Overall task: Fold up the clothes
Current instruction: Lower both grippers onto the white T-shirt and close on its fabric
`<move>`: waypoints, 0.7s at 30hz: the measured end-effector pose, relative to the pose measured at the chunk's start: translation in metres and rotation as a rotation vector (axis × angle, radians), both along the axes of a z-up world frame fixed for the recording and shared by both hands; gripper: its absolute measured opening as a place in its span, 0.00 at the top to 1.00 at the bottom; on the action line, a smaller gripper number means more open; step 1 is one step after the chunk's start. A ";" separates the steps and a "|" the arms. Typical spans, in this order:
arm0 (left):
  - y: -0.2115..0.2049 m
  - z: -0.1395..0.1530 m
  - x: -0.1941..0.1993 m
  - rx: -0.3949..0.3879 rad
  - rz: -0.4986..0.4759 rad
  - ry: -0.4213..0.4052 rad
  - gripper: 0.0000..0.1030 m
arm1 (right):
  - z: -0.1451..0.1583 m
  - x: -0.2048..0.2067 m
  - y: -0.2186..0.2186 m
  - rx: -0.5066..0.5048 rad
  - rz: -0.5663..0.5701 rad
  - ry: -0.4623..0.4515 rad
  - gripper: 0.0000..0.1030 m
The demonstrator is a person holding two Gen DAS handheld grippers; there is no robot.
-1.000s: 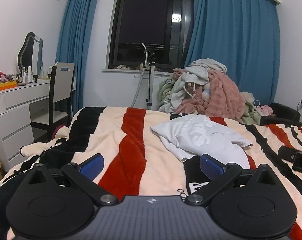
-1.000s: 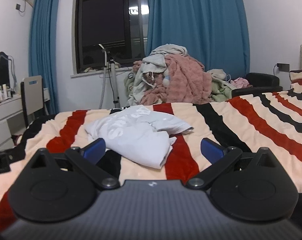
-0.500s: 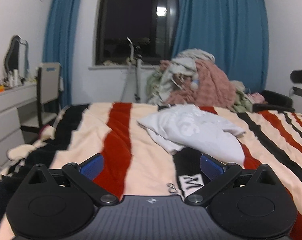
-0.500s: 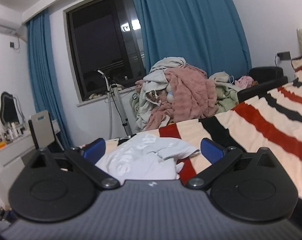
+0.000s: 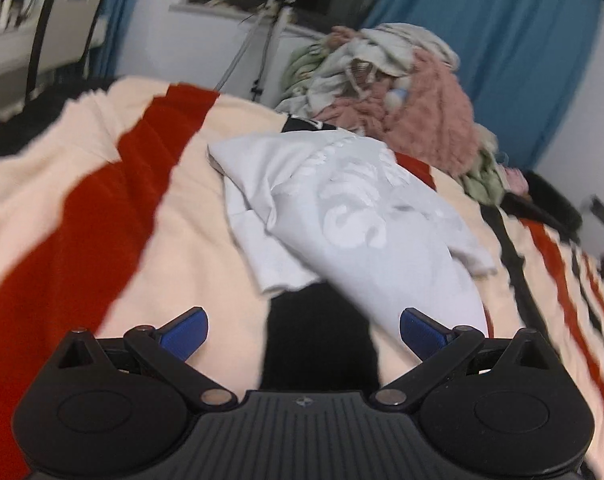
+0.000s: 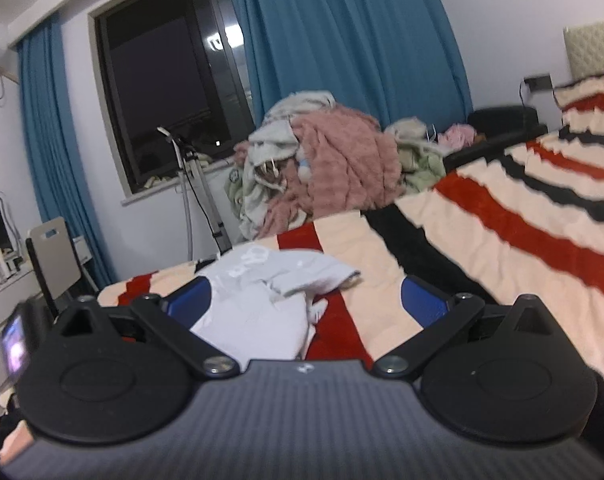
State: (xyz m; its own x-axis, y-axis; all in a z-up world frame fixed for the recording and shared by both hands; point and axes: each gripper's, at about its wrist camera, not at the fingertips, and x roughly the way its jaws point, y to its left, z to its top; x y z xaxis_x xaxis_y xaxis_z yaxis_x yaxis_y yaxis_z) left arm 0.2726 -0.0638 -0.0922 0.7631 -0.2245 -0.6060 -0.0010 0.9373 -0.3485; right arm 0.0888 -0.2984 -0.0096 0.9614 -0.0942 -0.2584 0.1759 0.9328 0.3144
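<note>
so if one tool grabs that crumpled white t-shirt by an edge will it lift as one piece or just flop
Probably flop: the crumpled white printed t-shirt lies in soft folds on the striped fleece blanket, so the rest would likely hang and drag. It looks thin, so probably light. The plush blanket may cling a little, so a push would likely bunch it rather than slide it.

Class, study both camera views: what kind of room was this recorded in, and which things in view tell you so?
Most likely a bedroom in a home. A bed under a striped blanket fills the foreground with a crumpled white T-shirt on it, a heap of clothes sits behind, and blue curtains frame a dark window.
</note>
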 end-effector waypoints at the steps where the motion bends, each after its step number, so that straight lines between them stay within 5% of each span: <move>1: -0.003 -0.004 0.012 -0.028 0.000 0.012 0.01 | -0.004 0.004 -0.001 0.015 0.002 0.008 0.00; 3: -0.012 -0.011 0.035 -0.070 -0.006 0.031 0.07 | -0.011 0.012 -0.003 0.038 0.000 0.017 0.00; 8: -0.044 -0.022 0.078 0.020 -0.056 0.058 0.22 | -0.022 0.019 -0.010 0.055 -0.093 -0.010 0.00; 11: -0.058 -0.018 0.091 0.116 -0.072 0.024 0.49 | -0.028 0.023 -0.015 0.065 -0.148 -0.027 0.00; 13: -0.061 -0.016 0.094 0.169 -0.087 0.010 0.83 | -0.033 0.026 -0.018 0.072 -0.185 -0.038 0.00; 21: -0.024 0.026 0.041 0.112 -0.134 -0.096 0.93 | -0.044 0.034 -0.019 0.062 -0.209 -0.009 0.00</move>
State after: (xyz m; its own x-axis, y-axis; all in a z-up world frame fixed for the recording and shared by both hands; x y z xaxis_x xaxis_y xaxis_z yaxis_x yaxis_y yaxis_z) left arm 0.3140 -0.0880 -0.0664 0.7865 -0.2630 -0.5588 0.1544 0.9598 -0.2344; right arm 0.1229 -0.3175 -0.0538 0.9251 -0.2755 -0.2612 0.3599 0.8553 0.3728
